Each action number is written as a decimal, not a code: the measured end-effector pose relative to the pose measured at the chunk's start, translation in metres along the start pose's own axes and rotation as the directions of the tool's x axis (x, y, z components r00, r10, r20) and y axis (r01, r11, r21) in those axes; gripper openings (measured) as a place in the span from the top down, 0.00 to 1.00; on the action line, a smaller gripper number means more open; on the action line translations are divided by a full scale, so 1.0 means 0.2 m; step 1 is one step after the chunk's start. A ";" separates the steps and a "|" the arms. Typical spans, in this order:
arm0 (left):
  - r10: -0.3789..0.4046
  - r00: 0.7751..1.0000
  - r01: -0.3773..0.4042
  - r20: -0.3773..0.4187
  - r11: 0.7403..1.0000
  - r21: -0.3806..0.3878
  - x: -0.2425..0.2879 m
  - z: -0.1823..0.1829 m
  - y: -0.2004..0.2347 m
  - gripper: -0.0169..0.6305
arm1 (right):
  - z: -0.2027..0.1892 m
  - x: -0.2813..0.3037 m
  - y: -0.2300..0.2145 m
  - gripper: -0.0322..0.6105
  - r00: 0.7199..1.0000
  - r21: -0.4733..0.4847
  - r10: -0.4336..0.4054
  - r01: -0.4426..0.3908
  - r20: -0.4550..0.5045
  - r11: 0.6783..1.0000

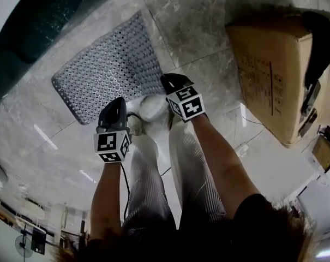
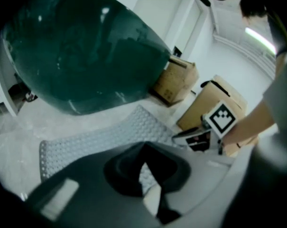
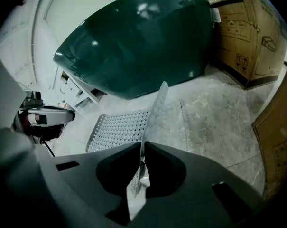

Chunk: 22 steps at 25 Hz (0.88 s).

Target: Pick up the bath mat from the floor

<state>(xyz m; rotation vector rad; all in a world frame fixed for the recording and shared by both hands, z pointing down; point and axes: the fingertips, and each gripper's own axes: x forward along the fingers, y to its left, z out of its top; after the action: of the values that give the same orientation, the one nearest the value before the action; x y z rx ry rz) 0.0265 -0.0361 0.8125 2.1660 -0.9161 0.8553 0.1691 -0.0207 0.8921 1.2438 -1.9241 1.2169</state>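
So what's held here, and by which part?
The right gripper pinches the bath mat by the edge near a corner; the left gripper grips nothing.

In your head view, the left gripper [image 1: 115, 107] and right gripper [image 1: 173, 82] covered the near edge of the bath mat [image 1: 107, 70], and their own bodies hid their fingers. The cardboard box [image 1: 268, 75] ran off the right edge. Blur smeared your left gripper view, so whether those fingers pressed the mat could not be told.
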 end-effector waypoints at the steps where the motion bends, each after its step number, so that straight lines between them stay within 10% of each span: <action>1: 0.004 1.000 -0.004 0.000 1.000 -0.003 -0.05 0.02 0.00 0.96 | 0.03 -0.03 0.06 0.93 1.000 0.003 0.003 -0.003 0.000 1.000; 22: 0.229 0.964 -0.200 0.133 0.959 -0.201 -1.14 0.36 0.16 0.96 | 0.65 -0.57 1.17 0.93 0.981 -0.060 0.188 -0.185 0.046 0.981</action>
<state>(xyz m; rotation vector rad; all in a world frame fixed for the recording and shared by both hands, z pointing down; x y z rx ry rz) -0.1003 -0.0246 0.6084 2.0164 -1.2768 0.6772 0.0109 -0.0514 0.6507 1.0957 -2.1376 1.2246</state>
